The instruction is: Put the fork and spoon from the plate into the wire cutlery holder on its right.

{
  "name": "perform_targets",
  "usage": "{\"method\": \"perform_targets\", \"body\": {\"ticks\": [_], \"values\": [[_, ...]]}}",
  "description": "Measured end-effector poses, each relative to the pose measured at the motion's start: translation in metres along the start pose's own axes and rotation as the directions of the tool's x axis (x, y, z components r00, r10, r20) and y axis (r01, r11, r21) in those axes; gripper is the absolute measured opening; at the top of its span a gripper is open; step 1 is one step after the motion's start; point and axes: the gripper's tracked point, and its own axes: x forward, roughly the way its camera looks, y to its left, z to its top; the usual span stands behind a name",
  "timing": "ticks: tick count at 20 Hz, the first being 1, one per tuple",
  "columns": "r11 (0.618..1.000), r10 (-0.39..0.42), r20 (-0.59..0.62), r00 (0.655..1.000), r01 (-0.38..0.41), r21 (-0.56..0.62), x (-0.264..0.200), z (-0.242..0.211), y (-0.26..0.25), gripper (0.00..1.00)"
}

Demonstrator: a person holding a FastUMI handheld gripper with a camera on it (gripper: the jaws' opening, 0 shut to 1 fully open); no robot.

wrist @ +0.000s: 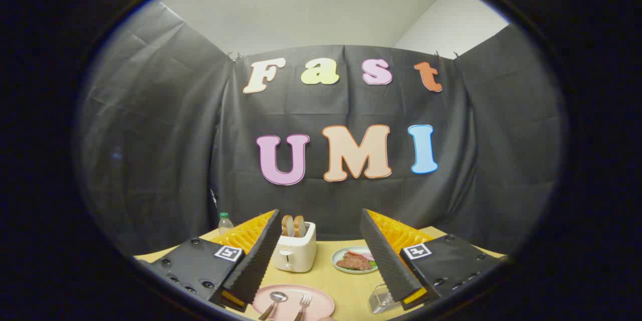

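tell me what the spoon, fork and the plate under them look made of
Spoon and fork: likely polished metal, silvery with bright glints. Pink plate: smooth, matte, probably plastic or ceramic; can't tell which. All lie below the open claw.

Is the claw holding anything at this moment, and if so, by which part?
Nothing is held. The claw is open, its fingers wide apart above the table; the spoon and fork lie on the pink plate.
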Motion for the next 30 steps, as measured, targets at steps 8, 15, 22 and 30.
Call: {"method": "perform_targets", "body": {"ticks": [8, 15, 22, 30], "values": [[1.0, 0.008, 0.0, 1.0, -0.008, 0.008, 0.004, -0.001, -0.006, 1.0], [1.0, 0.023, -0.01, 1.0, -0.023, 0.012, 0.009, -0.008, -0.005, 1.0], [0.999, 0.052, -0.043, 0.998, -0.052, 0.01, 0.013, -0.026, 0.004, 1.0], [0.997, 0.075, -0.164, 0.984, -0.073, 0.016, 0.015, -0.084, 0.009, 1.0]]}}
